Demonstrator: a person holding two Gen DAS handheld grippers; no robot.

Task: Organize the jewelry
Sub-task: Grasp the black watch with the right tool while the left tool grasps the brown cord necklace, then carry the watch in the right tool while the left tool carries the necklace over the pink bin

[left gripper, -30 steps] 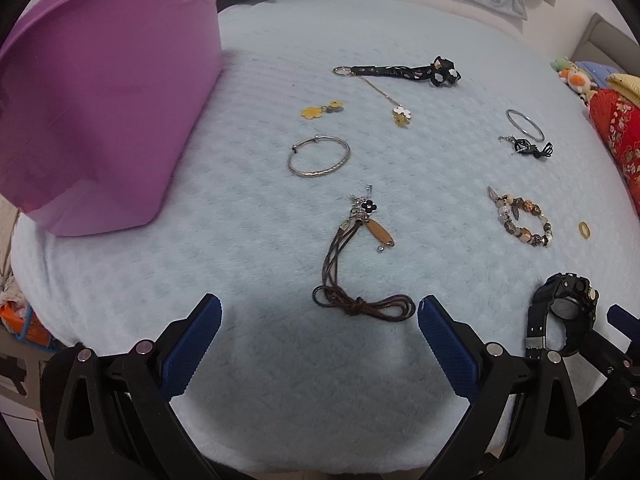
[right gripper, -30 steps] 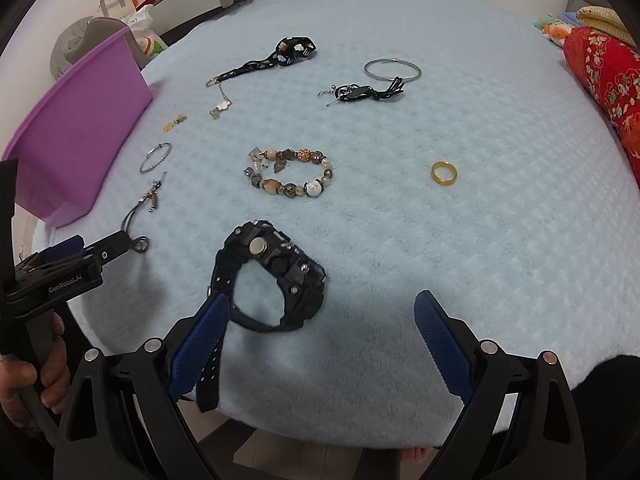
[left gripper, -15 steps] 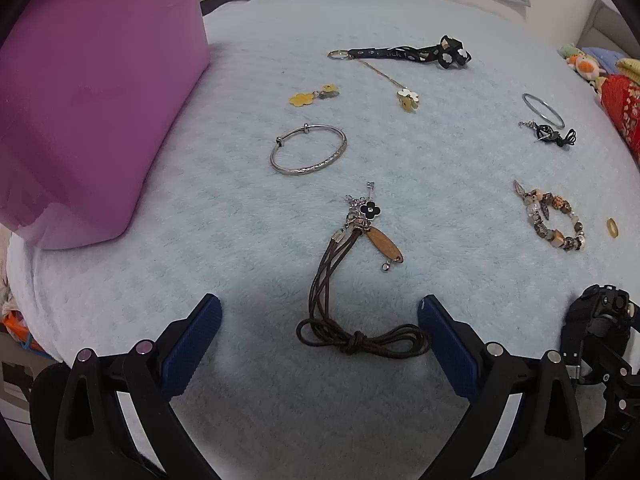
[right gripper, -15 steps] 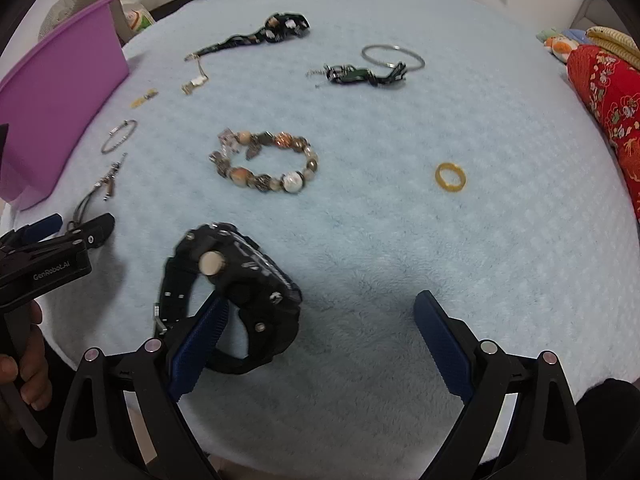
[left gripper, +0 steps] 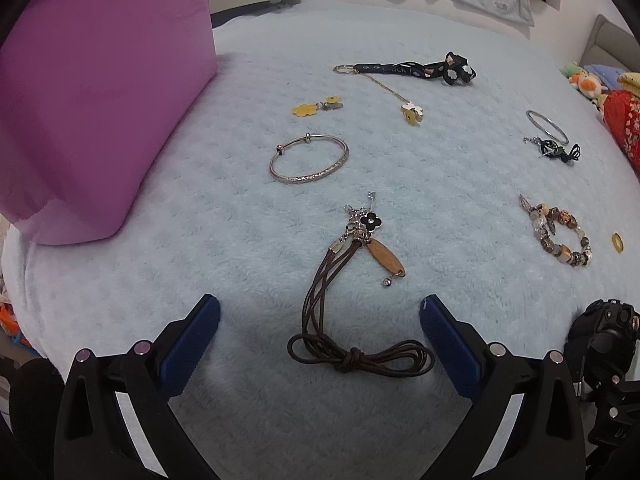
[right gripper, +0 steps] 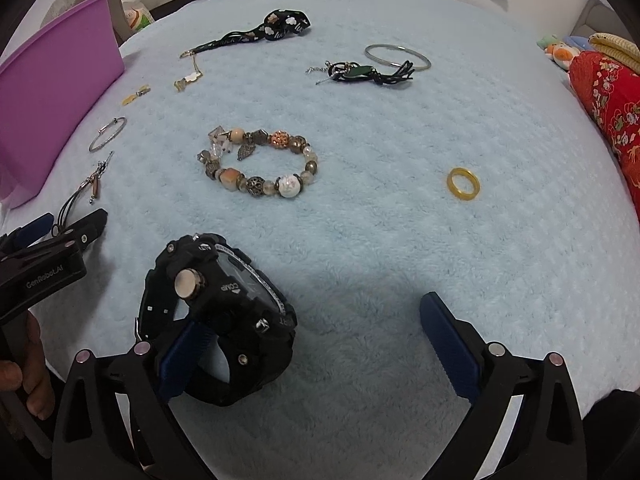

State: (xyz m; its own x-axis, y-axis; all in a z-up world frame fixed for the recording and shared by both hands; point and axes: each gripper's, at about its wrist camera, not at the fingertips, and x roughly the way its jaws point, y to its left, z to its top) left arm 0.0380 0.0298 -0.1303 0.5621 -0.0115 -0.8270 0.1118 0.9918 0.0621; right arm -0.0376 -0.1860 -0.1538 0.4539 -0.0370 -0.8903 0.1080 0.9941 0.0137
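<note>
Red cushion (right gripper: 608, 116) — plush toys (left gripper: 586, 84) (far right).

A chunky black watch (right gripper: 216, 316) lies tilted nearest; beyond it a beaded bracelet (right gripper: 258, 164), right of that a gold ring (right gripper: 463, 184).

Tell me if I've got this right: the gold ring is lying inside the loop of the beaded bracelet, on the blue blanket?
Not quite. The gold ring lies on the blue blanket, but apart from the beaded bracelet, out to its right, as the right wrist view shows.

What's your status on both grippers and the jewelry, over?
Left gripper open, straddling brown cord bracelet. Right gripper open, its left finger inside black watch strap loop. Nothing blocking.
</note>
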